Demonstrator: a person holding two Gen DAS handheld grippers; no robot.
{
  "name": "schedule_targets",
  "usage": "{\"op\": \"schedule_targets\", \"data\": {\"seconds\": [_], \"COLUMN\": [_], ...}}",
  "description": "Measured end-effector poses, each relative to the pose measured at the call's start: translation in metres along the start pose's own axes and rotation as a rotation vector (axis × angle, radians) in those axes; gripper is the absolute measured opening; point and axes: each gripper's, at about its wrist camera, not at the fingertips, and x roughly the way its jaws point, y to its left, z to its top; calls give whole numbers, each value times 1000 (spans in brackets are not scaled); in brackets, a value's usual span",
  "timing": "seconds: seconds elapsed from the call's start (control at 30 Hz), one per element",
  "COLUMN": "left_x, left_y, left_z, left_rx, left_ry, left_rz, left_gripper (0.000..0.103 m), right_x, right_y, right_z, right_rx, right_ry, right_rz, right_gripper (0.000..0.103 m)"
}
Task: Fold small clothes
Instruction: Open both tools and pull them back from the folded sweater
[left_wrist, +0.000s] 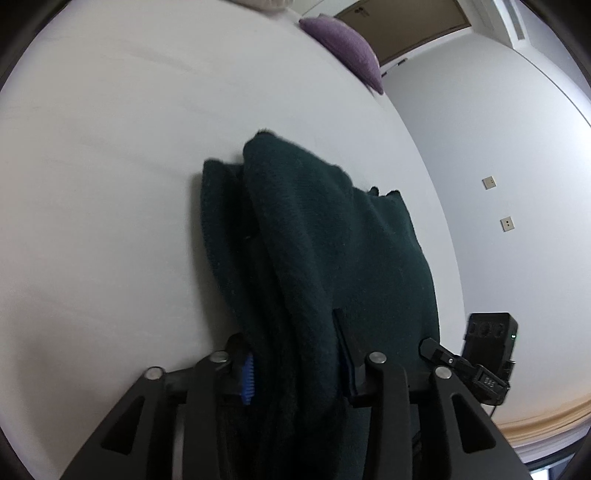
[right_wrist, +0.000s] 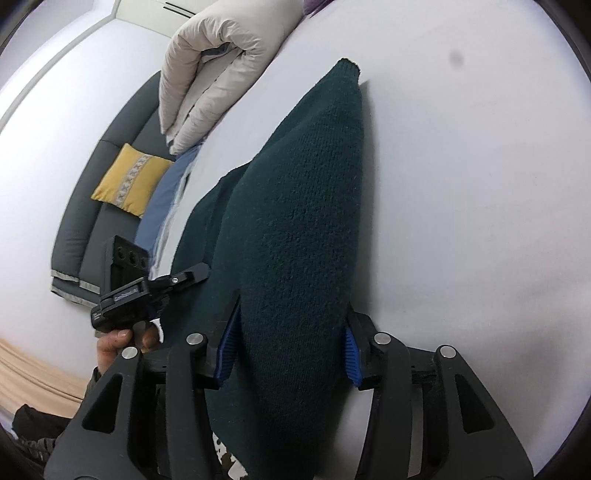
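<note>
Both grippers angled down, jaws partly apart

The left gripper (left_wrist: 299, 373) and the right gripper (right_wrist: 288, 354) each straddle a thick fold of dark green knit, blue pads at its sides; a hand (right_wrist: 122, 343) grips the left gripper's handle.

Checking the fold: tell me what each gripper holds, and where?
Both have the dark green knit garment between their fingers at its near edge; whether either grips it cannot be told.

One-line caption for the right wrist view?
Right gripper straddles a folded dark green knit garment on the white bed.
</note>
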Motion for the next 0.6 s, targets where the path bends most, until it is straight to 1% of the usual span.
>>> {"op": "schedule_targets", "data": {"seconds": [0.1,0.17,0.23,0.3,0.33,0.37,0.4,0.43,0.5,0.53,0.57,0.6], "left_x": [-20,-36,-54,-70,-78,-85,-90,-99,-110,-118,-124,-129], "left_y": [-17,-33,-51,-70,-82,-92,-100,-111,-130,-139,-146,-153], "left_z": [-7,-15,-24,-34,-40,-47,-51,-59,-67,-73,-78,-81], "left_rx": [84,154,228,294,334,368,395,431,470,488,502,512], "left_ry": [-54,-104,-182,-251,-291,-330,-365,-420,-512,-573,-622,-665], "left_rz": [81,146,185,216,250,284,306,339,392,417,434,449], "left_gripper": [41,48,63,70,77,79,86,94,103,103,103,103], "right_x": [-19,-33,-51,-69,-77,-84,-91,-97,-111,-120,-126,-135], "right_y": [12,21,29,40,47,55,65,75,95,109,118,131], "right_z": [-6,-10,-15,-20,-22,-22,-20,-19,-21,-24,-25,-29], "right_rx": [-47,-75,-93,-114,-125,-136,-157,-182,-243,-286,-311,-346], "right_ry": [-34,-68,-104,-150,-172,-193,-219,-248,-302,-345,-378,-432], "right_rz": [-72,-116,-116,-128,-137,-153,-175,-201,-256,-294,-317,-345], "right_gripper": [49,49,49,49,49,49,49,49,51,56,66,73]}}
